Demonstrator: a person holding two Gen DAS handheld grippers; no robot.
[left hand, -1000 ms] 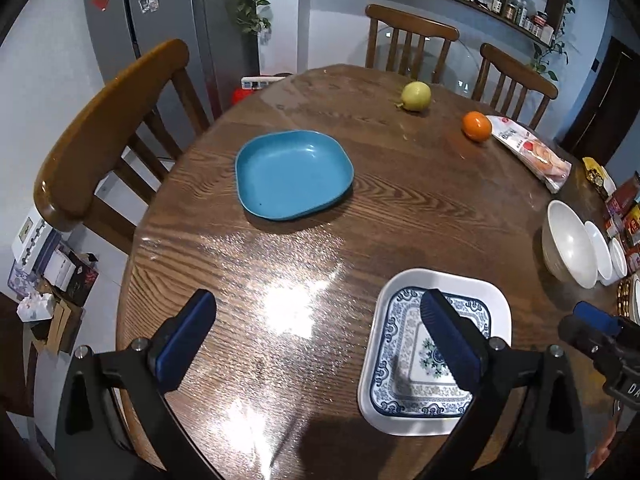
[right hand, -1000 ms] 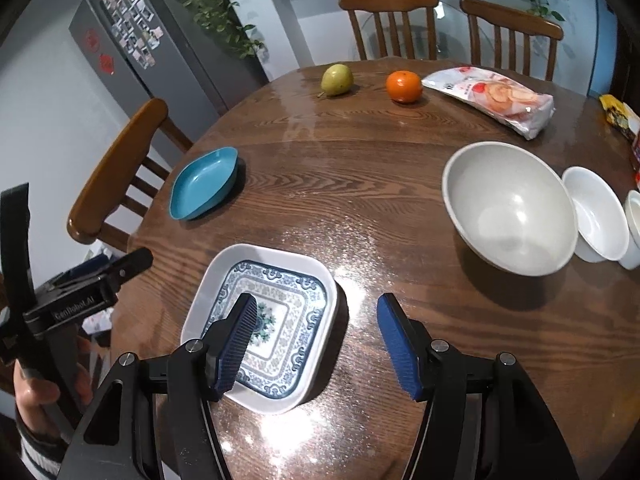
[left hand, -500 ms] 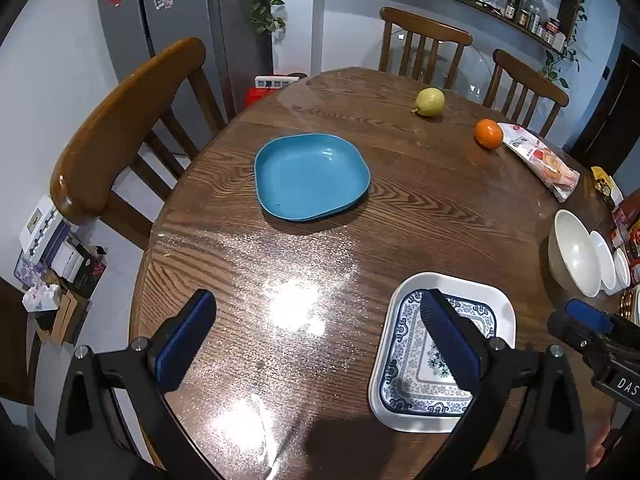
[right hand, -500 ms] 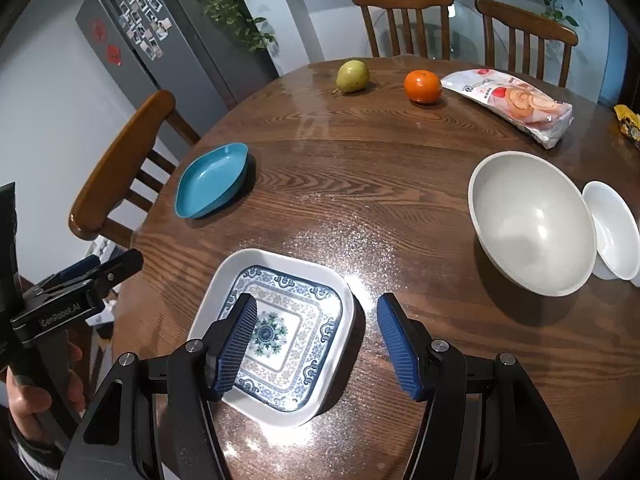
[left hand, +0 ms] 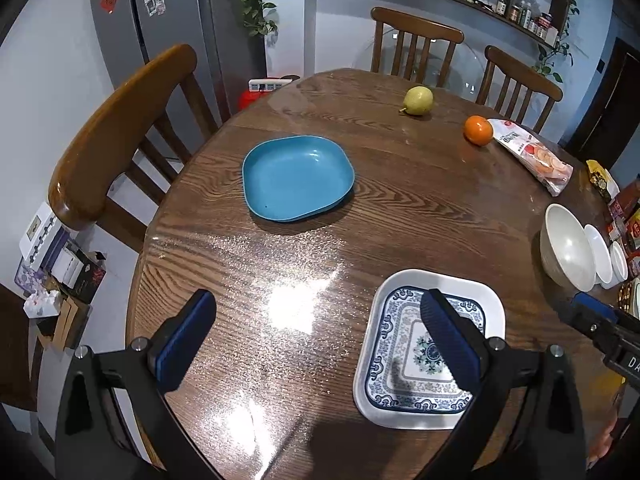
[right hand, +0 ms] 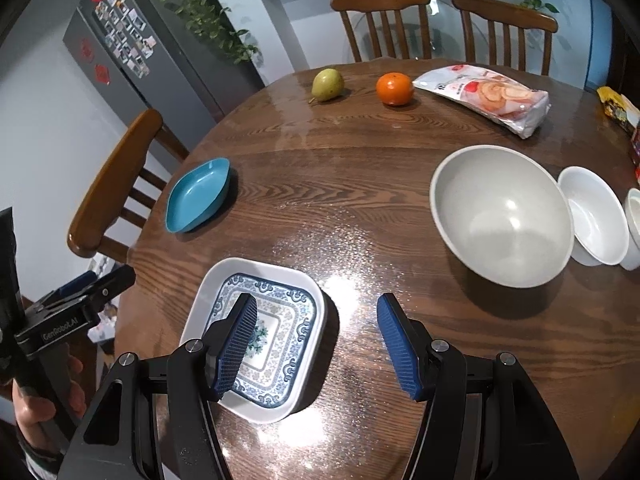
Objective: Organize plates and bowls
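While both grippers are held over the table, nothing is gripped.
The patterned plate is seen under the spread right gripper, mostly beneath its left finger; the left gripper is wide open, blue plate well ahead.

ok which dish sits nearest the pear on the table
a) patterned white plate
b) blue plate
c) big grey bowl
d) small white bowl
b, the blue plate lies closest to the pear, while the patterned plate and the bowls sit farther off toward the near and right edges.
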